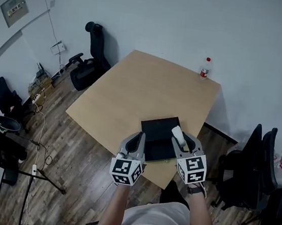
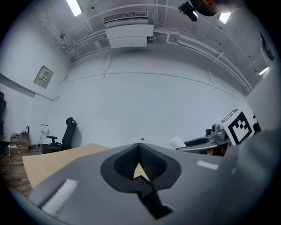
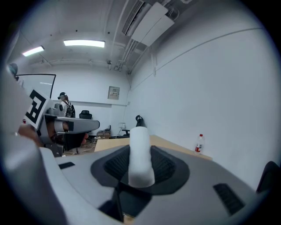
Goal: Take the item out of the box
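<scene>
A black open box (image 1: pixel 158 128) lies near the front edge of the wooden table (image 1: pixel 134 88). My right gripper (image 1: pixel 179 137) (image 3: pixel 140 154) is shut on a white cylindrical item (image 1: pixel 178 135) (image 3: pixel 140 151), which stands out past the jaws over the box's right side. The item (image 2: pixel 178 142) also shows in the left gripper view, held up off the table. At the box's left side is my left gripper (image 1: pixel 139 139) (image 2: pixel 139 151), its jaws together at the tips with nothing between them. Whether it touches the box I cannot tell.
A clear bottle with a red cap (image 1: pixel 205 67) (image 3: pixel 199 144) stands at the table's far right corner by the wall. Black office chairs (image 1: pixel 90 60) stand at the far left, more chairs (image 1: pixel 254 164) on the right, and a stand's legs (image 1: pixel 36 175) on the floor at the left.
</scene>
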Motion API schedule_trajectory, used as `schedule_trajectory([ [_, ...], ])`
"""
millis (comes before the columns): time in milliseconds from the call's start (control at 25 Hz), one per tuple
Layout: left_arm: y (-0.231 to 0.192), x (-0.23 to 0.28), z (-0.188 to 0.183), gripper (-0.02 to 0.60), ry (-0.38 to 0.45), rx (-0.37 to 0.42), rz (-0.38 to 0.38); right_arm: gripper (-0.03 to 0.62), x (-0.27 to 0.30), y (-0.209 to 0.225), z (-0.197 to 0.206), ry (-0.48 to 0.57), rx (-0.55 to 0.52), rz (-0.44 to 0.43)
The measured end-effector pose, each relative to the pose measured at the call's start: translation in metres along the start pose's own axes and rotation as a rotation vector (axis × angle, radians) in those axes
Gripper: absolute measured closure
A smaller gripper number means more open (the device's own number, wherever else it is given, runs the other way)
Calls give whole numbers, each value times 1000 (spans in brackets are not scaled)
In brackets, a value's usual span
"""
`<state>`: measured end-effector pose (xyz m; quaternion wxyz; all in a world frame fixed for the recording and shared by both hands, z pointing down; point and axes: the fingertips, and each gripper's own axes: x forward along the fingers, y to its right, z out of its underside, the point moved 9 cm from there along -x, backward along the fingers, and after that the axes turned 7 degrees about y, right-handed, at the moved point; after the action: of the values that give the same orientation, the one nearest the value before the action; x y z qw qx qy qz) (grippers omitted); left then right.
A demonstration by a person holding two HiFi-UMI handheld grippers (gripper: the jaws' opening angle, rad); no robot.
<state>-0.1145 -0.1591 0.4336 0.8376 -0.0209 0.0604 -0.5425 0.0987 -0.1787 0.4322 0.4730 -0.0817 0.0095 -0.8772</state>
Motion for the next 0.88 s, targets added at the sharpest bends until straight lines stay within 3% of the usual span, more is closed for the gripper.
schedule_trajectory([
  [240, 4, 1, -9, 574, 17, 17, 9, 442, -9, -1, -17, 62, 11, 42],
  [600, 9, -2, -25, 575, 66, 142, -19, 442, -19, -3, -41, 183, -14, 109],
  [880, 6, -6, -29, 574, 90, 146, -47, 451, -21, -12, -49, 242, -68, 140],
])
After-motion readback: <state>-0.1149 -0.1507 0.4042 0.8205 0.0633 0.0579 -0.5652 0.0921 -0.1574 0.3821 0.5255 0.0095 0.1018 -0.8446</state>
